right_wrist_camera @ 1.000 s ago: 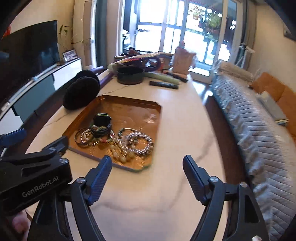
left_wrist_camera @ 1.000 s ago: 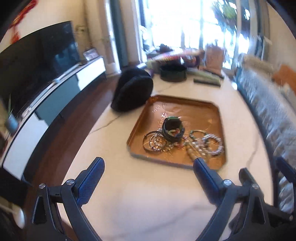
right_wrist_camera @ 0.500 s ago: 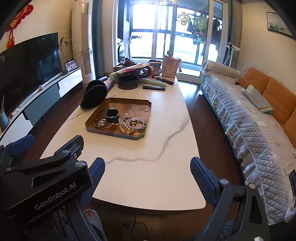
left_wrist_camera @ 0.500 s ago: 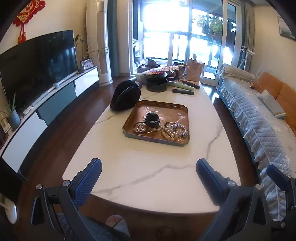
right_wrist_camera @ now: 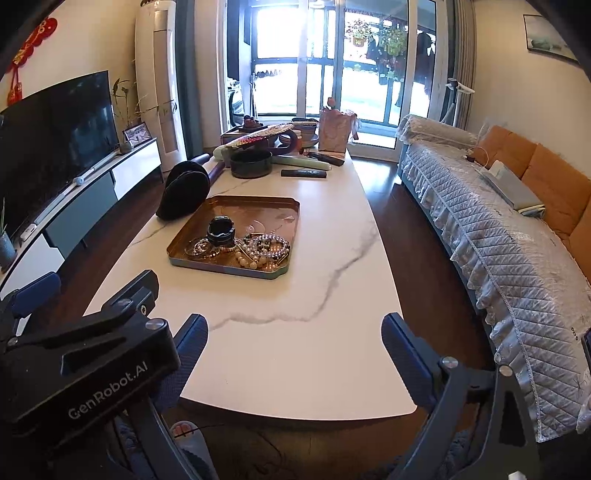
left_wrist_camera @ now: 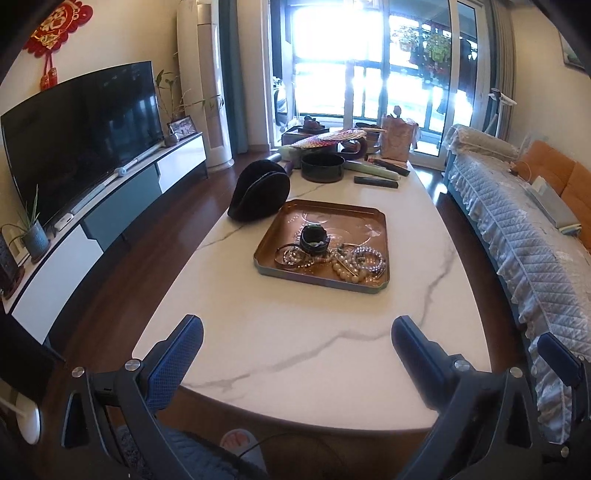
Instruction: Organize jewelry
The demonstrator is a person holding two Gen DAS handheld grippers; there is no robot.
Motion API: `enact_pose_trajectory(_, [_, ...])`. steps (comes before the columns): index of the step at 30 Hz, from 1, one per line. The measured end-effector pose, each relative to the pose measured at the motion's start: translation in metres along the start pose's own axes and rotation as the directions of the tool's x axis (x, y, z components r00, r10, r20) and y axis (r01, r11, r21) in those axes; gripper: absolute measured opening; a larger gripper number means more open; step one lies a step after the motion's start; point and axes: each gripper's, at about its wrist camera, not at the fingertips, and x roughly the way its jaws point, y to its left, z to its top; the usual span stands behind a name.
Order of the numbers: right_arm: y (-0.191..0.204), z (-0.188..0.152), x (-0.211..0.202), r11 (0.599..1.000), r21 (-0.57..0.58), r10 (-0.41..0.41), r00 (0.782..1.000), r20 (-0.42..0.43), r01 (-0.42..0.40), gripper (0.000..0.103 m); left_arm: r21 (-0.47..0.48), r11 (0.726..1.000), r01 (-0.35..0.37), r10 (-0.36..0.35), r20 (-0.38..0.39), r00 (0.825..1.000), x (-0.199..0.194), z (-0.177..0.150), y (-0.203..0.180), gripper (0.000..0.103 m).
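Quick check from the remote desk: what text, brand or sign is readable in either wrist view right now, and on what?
"GenRobot.AI": white lettering on the black body of the left tongs, seen from the right wrist.
Red knotted wall ornament: gold character, too blurred to read.
Black remote control: markings too small.

Glossy white marble-look desk (left_wrist_camera: 295, 354) with grey veins; a shiny copper-coloured metal tray (left_wrist_camera: 373, 225) gleams on it, holding pearly beaded bracelets (left_wrist_camera: 365, 258). Matt black felt-like hat (left_wrist_camera: 258, 195), quilted pale cloth sofa cover (right_wrist_camera: 509, 258), polished dark wood floor (left_wrist_camera: 155, 251).
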Motion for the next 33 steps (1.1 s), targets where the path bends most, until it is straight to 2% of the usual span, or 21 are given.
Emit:
enact_pose_trajectory(5, [0.0035,0.0002,0.0053,1.0,-0.011,0.004,1.0,0.006,-0.004,0.096,0.022,1.0,0.02,-0.02,0.016,1.0,-0.0008,-0.0013,-0.0039,0.101])
enact_pose_trajectory(8, [0.0043,-0.0003,0.0071,1.0,-0.014,-0.007,1.0,0.009,0.007,0.096,0.026,1.0,0.005,-0.006,0.028,1.0,-0.0018,-0.0012,-0.0059,0.101])
enact_pose_trajectory(13, [0.0026,-0.0001,0.0088,1.0,-0.003,0.001,1.0,0.008,-0.001,0.096,0.026,0.999,0.025,-0.026,0.014,1.0,0.0015,-0.001,-0.0067,0.101])
enact_pose_trajectory(22, [0.0009,-0.0006,0.009,1.0,-0.011,-0.004,1.0,0.013,0.004,0.096,0.024,1.0,-0.002,0.001,0.027,1.0,0.0011,-0.0006,-0.0068,0.102])
enact_pose_trajectory(33, [0.0016,-0.0011,0.0084,1.0,-0.013,-0.006,1.0,0.015,0.006,0.096,0.033,0.999,0.009,-0.01,0.029,1.0,-0.0012,0.0013,-0.0055,0.102])
